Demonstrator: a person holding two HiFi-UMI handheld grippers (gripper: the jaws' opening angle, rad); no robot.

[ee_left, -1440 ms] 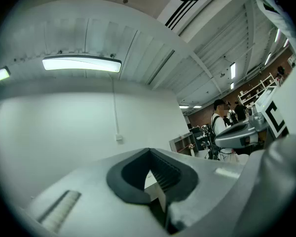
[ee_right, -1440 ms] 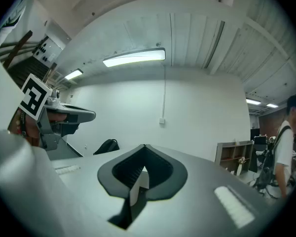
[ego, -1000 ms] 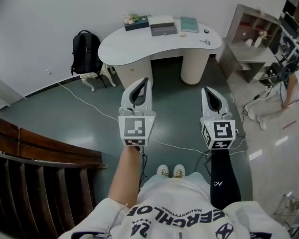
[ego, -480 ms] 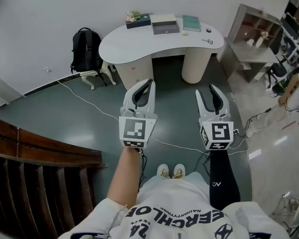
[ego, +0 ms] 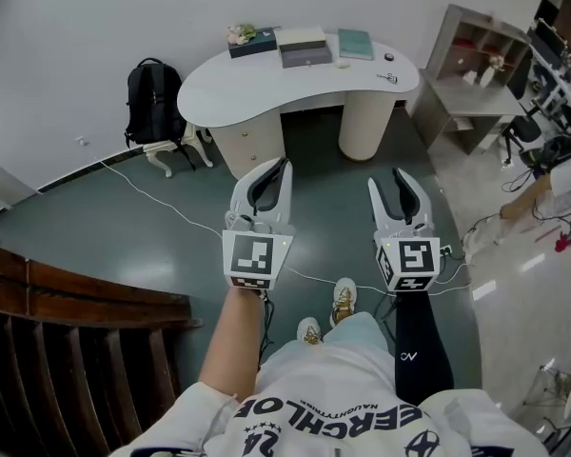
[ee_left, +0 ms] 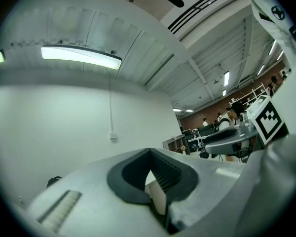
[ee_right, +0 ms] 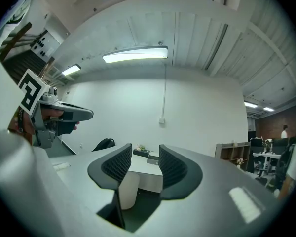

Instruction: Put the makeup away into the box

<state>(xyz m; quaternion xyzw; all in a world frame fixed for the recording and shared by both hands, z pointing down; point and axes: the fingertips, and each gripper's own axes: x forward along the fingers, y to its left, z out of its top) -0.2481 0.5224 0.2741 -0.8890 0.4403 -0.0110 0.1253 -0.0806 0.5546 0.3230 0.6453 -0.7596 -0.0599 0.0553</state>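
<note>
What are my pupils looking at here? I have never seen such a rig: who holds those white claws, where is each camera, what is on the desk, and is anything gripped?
No robot: a person holds a two-jaw gripper in each hand. The head view comes from a camera on the person's head, looking down. The other two views come from a camera riding on each gripper, looking along its jaws. The left gripper is shut, holding nothing. The right gripper has just been opening its jaws; nothing is between them. Some way ahead stands a white desk carrying a dark box, a grey box, a flat teal item and some items too small to name.
</note>
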